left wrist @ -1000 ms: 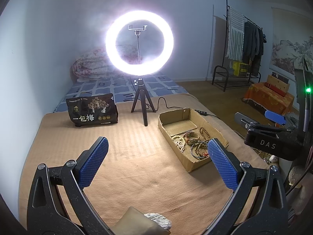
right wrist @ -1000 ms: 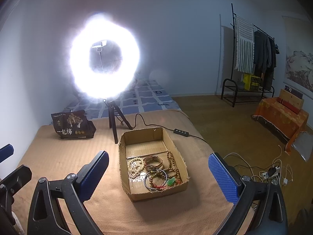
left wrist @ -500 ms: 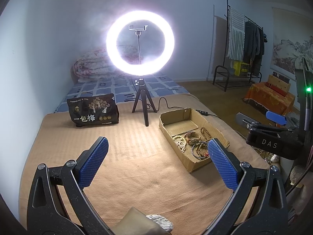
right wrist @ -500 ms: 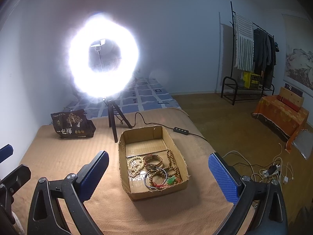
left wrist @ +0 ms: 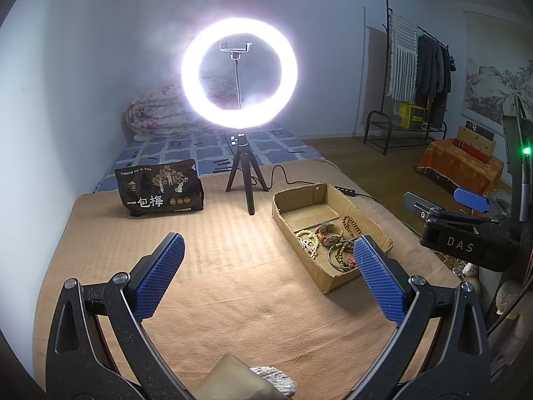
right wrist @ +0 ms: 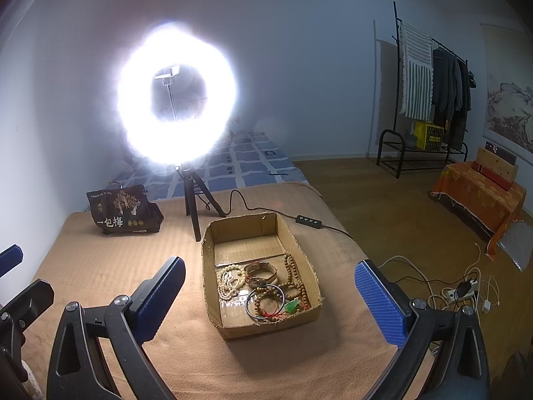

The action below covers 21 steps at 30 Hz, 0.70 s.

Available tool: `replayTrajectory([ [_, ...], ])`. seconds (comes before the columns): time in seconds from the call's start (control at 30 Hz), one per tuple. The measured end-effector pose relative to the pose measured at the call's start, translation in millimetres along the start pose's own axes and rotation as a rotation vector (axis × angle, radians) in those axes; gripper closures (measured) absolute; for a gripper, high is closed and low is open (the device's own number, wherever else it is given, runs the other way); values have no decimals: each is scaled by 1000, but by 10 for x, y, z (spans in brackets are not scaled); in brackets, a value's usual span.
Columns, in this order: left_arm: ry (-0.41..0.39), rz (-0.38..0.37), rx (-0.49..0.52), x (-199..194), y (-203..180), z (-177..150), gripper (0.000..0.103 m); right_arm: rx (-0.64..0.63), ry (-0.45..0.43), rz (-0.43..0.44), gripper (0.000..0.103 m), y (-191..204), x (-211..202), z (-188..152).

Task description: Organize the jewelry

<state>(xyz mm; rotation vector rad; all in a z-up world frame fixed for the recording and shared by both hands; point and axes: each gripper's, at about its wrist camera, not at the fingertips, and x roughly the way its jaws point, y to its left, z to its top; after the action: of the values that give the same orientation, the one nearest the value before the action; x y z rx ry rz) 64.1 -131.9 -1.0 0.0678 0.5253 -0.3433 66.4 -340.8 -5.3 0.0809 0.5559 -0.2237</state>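
Both grippers – left gripper (left wrist: pixel 266 273) and right gripper (right wrist: pixel 269 296) – are held spread wide and empty above the blanket (right wrist: pixel 100 266), apparently poised before the cardboard box (right wrist: pixel 301 251) where tangled jewelry (right wrist: pixel 263 286) is heaped.

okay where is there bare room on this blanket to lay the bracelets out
The widest bare patch is the tan blanket left of the cardboard box, in front of the snack bag and ring light tripod. Inside the box, only the far half is bare; the near half is crowded with bead strands and bangles.
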Motion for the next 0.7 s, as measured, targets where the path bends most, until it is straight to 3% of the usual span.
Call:
replayTrajectory([
  [0.7,-30,27,17,-34,73,-25,0,0,11,8,0,12,15,-10],
])
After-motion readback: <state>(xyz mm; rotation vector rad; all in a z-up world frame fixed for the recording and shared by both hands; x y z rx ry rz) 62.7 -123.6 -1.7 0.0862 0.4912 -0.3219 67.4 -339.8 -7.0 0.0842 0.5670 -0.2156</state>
